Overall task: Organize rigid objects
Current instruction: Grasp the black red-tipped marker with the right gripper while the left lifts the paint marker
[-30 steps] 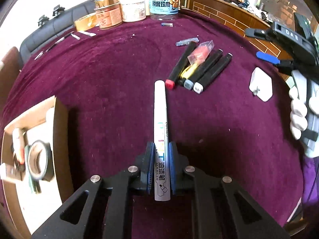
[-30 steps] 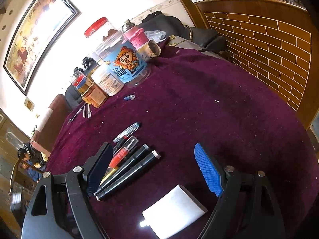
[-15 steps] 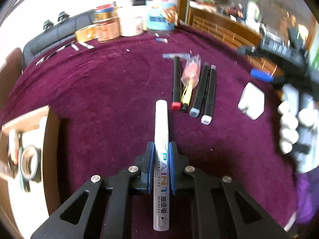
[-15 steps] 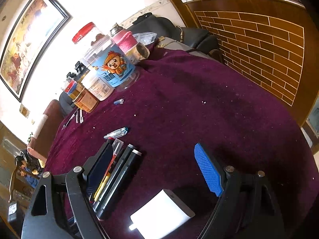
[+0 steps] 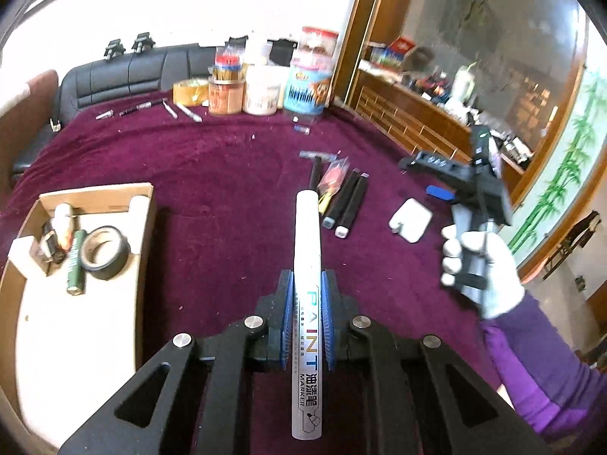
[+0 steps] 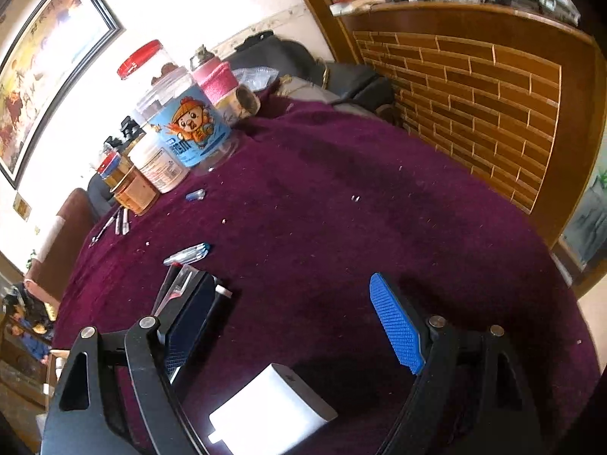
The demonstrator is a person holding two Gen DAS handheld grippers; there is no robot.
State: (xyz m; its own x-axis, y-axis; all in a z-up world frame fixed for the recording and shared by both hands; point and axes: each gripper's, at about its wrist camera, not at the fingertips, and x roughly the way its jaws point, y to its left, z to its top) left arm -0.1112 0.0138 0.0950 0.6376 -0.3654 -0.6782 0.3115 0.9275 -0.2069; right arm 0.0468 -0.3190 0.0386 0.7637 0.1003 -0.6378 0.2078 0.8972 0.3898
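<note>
My left gripper [image 5: 307, 295] is shut on a white paint marker [image 5: 306, 242], held above the purple tablecloth with its cap pointing away from me. To its left stands a cardboard box [image 5: 144, 204] that holds a roll of black tape [image 5: 106, 252], a green tube and other small items. A row of black markers [image 5: 349, 204] lies ahead on the cloth beside a white charger block [image 5: 410, 220]. My right gripper [image 6: 292, 322] stands open over the white charger block [image 6: 273, 405], nothing between its blue pads. A gloved hand [image 5: 481, 265] holds it at the right.
Jars and a tape roll [image 5: 189, 91] stand along the table's far edge, with the blue cartoon jar [image 6: 189, 129] among them. Loose pens [image 5: 182, 110] lie near them. A clear pen [image 6: 187, 256] and a small cap [image 6: 195, 194] rest on the cloth. A wooden brick-pattern counter [image 6: 474, 76] borders the right side.
My left gripper has risen and pulled back with the marker, so the box and the far jars show more fully. The right gripper has tilted slightly and stays over the charger.
</note>
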